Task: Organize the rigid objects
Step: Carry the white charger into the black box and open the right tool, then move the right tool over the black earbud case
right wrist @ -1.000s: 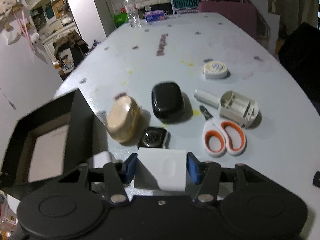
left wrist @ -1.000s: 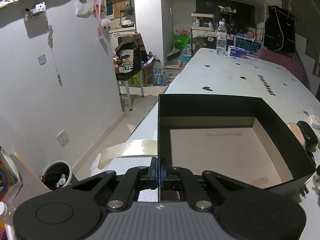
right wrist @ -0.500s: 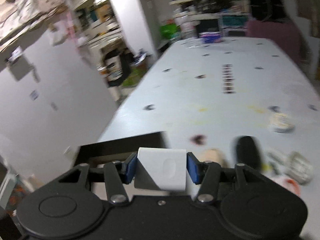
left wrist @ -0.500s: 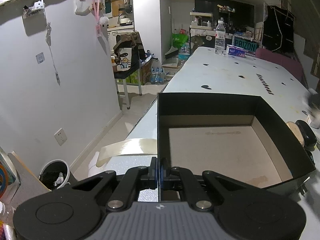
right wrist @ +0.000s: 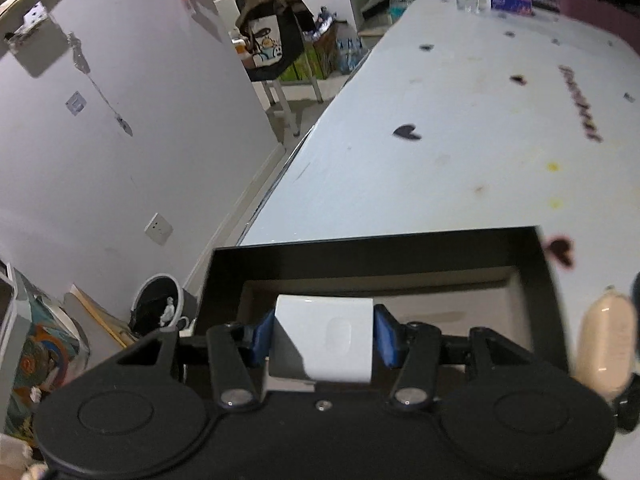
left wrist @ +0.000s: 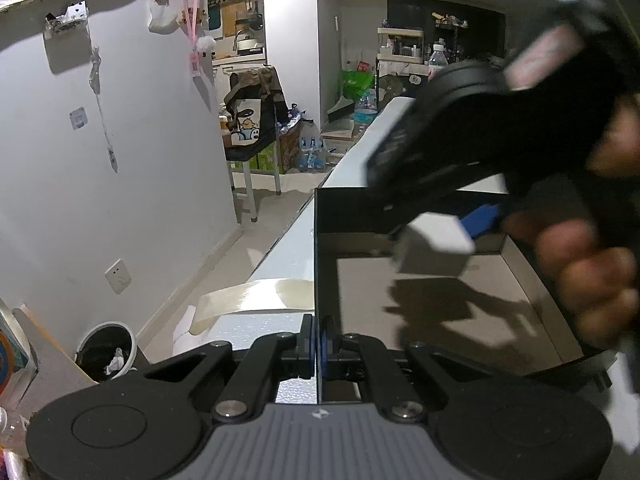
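Item: your left gripper (left wrist: 319, 354) clamps the black box (left wrist: 440, 300) wall at 6 o'clock to steady it, while your right gripper (right wrist: 324, 338) grips the white block (right wrist: 326, 342) above its floor, ready to drop.

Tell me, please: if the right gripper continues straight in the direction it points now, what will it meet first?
Probably the pale inside floor of the black box. The right gripper, shut on a white block, points down into it; depth is unclear.

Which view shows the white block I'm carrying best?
Right wrist: the white block sits sharp and centred between the blue fingers. The left wrist view shows it blurred, above the black box.
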